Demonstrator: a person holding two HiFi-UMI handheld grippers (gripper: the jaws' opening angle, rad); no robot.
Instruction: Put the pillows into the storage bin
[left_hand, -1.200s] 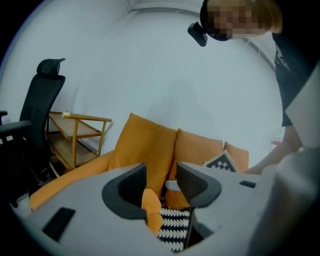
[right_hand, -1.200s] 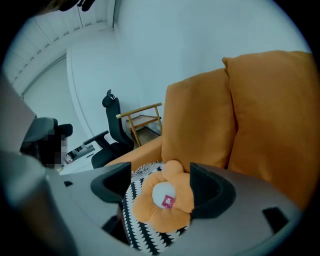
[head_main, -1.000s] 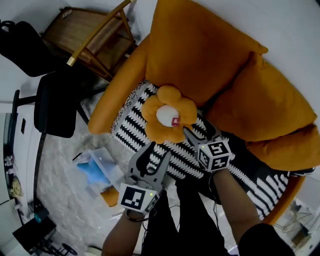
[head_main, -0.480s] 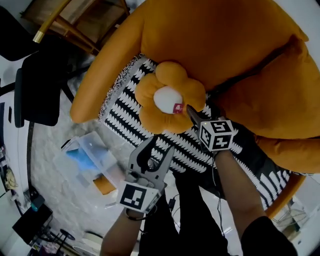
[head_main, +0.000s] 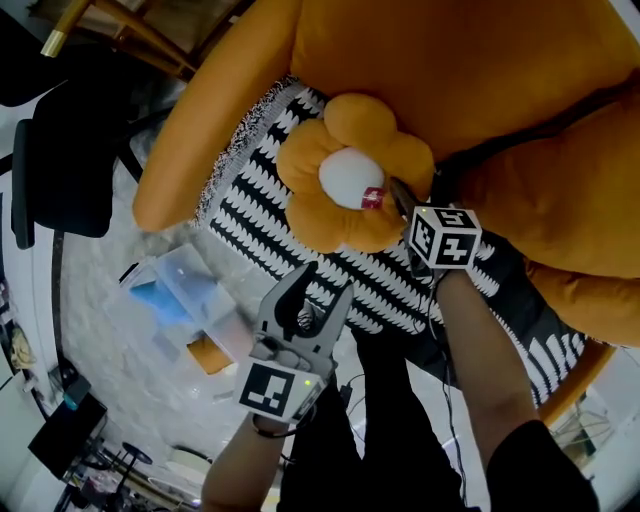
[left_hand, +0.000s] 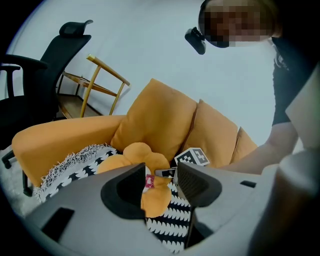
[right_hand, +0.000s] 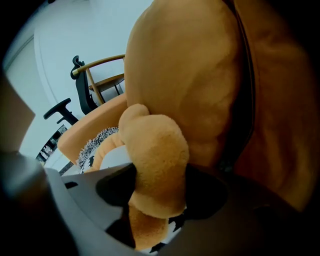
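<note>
The orange flower pillow (head_main: 345, 215) lies on the striped throw (head_main: 255, 195) against the sofa (head_main: 430, 60) back; its red tag (head_main: 372, 200) is unreadable. The right gripper (right_hand: 157, 192) jaws, just closing, pinch a petal. The left gripper (head_main: 322, 284) hangs released, empty, near the seat's front edge.

I'm counting one pillow (head_main: 352, 185), flower-shaped, lying on one sofa (head_main: 190, 140). Along the sofa's back I'm seeing three cushions: one large cushion (left_hand: 160, 120), one middle cushion (left_hand: 212, 135), and one end cushion (left_hand: 243, 142) showing only as a sliver. One blanket (head_main: 250, 200) is covering the seat. On the floor I'm making out one bin (head_main: 185, 295). I'm finding two chairs: one office chair (head_main: 65, 165) and one wooden chair (left_hand: 100, 85). I'm working two grippers, the left gripper (head_main: 325, 282) and the right gripper (head_main: 400, 195), each carrying one marker cube.
</note>
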